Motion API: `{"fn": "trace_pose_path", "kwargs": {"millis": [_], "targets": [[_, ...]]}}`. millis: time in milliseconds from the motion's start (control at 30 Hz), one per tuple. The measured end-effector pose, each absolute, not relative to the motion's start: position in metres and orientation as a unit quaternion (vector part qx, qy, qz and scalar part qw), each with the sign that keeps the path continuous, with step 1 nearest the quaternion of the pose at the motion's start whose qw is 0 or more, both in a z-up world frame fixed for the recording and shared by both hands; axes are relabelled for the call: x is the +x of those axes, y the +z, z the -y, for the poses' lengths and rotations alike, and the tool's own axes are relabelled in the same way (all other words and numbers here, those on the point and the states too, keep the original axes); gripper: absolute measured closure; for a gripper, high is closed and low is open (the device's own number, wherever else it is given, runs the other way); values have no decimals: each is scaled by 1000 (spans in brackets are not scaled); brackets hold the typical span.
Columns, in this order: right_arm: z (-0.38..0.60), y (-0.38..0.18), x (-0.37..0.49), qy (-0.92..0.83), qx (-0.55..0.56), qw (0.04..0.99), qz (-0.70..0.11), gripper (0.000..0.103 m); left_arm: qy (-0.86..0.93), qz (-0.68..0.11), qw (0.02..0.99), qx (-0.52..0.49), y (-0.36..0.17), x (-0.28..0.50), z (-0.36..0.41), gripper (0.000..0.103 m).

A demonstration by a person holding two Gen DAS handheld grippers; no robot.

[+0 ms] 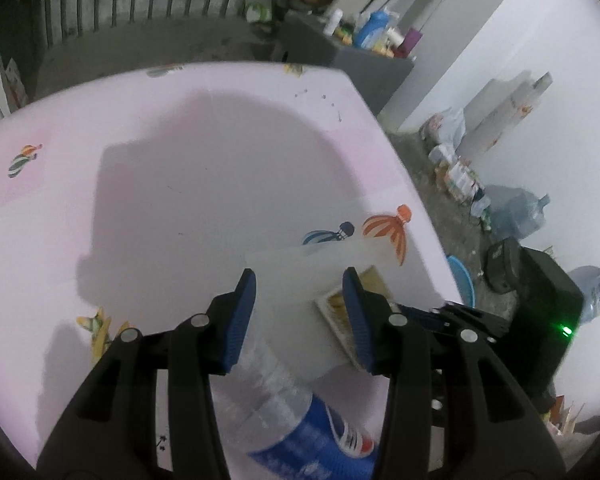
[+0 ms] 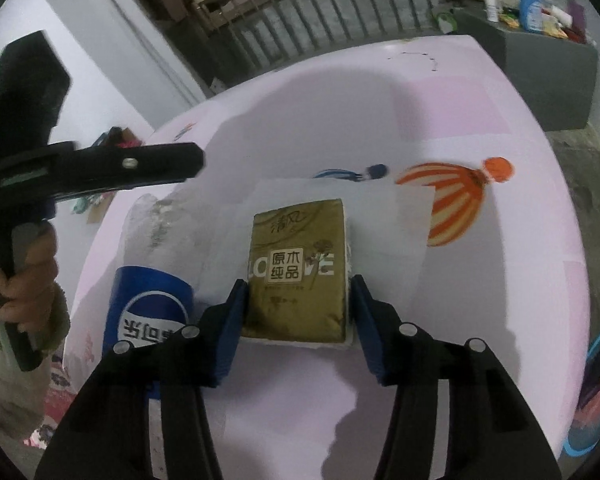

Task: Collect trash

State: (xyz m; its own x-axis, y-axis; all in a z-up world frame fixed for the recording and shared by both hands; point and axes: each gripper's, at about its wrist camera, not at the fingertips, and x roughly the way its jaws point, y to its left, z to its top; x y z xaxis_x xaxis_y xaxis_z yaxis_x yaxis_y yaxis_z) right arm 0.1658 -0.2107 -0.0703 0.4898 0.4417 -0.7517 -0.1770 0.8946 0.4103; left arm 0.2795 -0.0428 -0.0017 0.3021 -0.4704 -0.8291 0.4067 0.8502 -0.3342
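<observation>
A gold tissue pack (image 2: pixel 298 264) lies on a white sheet (image 2: pixel 396 220) on the pink balloon-print table (image 2: pixel 460 120). My right gripper (image 2: pixel 298 320) has a blue pad against each long side of the pack, shut on it. Left of it a crumpled clear Pepsi bottle (image 2: pixel 148 304) with a blue label lies on the table. In the left wrist view my left gripper (image 1: pixel 300 312) stands open over the white sheet (image 1: pixel 300 268), with the bottle (image 1: pixel 284 412) under its fingers and a corner of the pack (image 1: pixel 336 304) by its right pad. The right wrist view shows its finger (image 2: pixel 160 162) hovering above the bottle.
A grey cabinet (image 1: pixel 364 68) with several bottles stands past the table's far corner. Bags, cartons and water jugs (image 1: pixel 520 216) crowd the floor along the white wall. A blue basin (image 1: pixel 464 280) sits below the table's right edge. A person's hand (image 2: pixel 32 272) holds the left gripper.
</observation>
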Motion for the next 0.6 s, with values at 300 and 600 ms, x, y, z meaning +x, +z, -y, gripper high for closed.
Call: {"fn": "trace_pose_path", "kwargs": {"millis": [300, 600], "targets": [[253, -75, 130, 135, 176, 859, -462, 53, -276, -560, 781, -4, -20, 283, 76, 60], [278, -77, 106, 102, 194, 863, -454, 54, -246, -620, 744, 35, -44, 303, 104, 51]]}}
